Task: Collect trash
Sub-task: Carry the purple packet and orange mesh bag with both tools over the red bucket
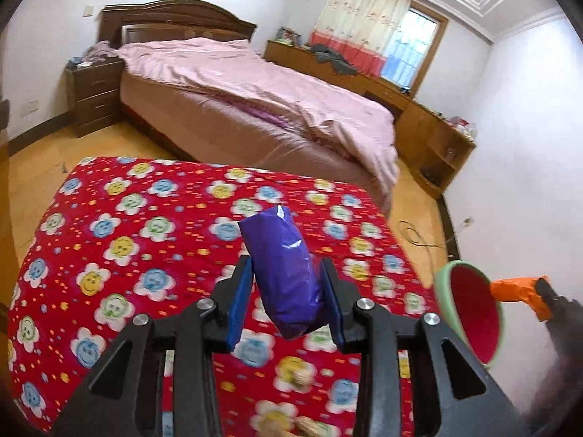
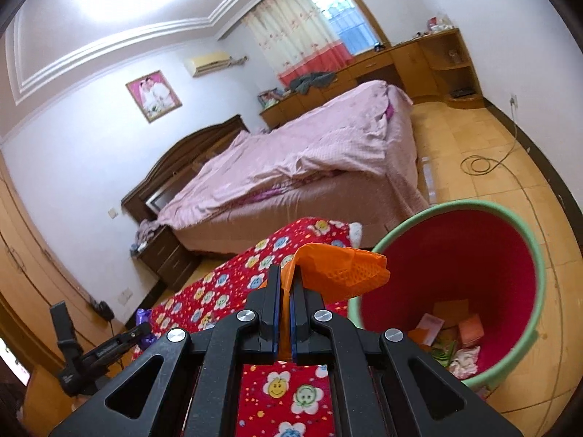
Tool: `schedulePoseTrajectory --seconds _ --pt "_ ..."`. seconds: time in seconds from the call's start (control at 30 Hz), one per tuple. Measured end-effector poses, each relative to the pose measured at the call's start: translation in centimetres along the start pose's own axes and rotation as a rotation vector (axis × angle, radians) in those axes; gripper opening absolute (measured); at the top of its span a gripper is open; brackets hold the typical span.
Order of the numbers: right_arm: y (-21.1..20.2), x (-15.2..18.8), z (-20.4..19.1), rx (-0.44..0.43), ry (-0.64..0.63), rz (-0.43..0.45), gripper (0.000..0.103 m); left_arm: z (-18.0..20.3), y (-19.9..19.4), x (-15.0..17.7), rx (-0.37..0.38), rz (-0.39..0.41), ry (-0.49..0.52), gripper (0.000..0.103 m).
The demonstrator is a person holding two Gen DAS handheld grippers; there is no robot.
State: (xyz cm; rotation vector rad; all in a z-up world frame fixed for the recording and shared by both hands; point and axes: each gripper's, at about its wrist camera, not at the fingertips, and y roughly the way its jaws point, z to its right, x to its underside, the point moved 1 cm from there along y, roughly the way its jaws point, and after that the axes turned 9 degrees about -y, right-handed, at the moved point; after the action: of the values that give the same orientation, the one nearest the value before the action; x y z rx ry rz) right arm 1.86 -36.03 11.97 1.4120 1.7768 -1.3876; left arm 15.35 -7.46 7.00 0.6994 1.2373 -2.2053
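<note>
**Trash collection: two pieces in hand, bin part filled**

Trash item one: purple packet [image 1: 288,276], clamped between the blue pads of the left gripper [image 1: 288,291] and lifted clear above the red flowered cloth [image 1: 145,218] covering the bench.

Trash item two: orange wrapper [image 2: 342,273], pinched flat in the fully clenched right gripper [image 2: 288,313], hanging close to the rim of the green bin [image 2: 452,207], not yet over its mouth as far as the right wrist view shows.

Already collected: several cartons and wrappers [image 2: 452,331] lying on the bin's red bottom (exact count not readable).

Outstanding, by my judgement: both held pieces have yet to be dropped in. A few small tan scraps [image 1: 302,378] appear to lie on the cloth near the lower edge of the left wrist view, blurred; whether they count as trash I cannot tell.
</note>
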Motion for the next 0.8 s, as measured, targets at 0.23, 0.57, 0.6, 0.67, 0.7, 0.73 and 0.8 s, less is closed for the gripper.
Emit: schedulePoseTrajectory --seconds 0.23,0.57,0.6,0.67,0.7,0.73,0.8 --pt "-2.5 0.4 2.5 0.017 0.047 0.031 0.004 4.6 -1.2 1.5 0.087 -0.033 0.038 0.038" --pt "-3.5 1.0 5.4 0.026 0.118 0.042 0.004 11.3 -0.6 4.3 0.173 -0.093 0.128 0.038" --pt "-3.5 1.0 5.8 0.029 0.128 0.04 0.004 11.7 -0.3 4.5 0.18 -0.101 0.135 0.038" --pt "-3.5 1.1 6.6 0.033 0.145 0.036 0.004 13.1 0.2 5.1 0.197 -0.122 0.151 0.038" --pt "-3.4 1.1 6.9 0.035 0.15 0.035 0.004 13.6 0.5 5.4 0.203 -0.13 0.158 0.037" --pt "-3.4 1.2 7.3 0.039 0.157 0.032 0.004 14.3 0.8 5.8 0.21 -0.14 0.168 0.037" --pt "-3.3 1.4 8.0 0.041 0.166 0.027 0.004 15.5 1.4 6.3 0.22 -0.156 0.186 0.037"
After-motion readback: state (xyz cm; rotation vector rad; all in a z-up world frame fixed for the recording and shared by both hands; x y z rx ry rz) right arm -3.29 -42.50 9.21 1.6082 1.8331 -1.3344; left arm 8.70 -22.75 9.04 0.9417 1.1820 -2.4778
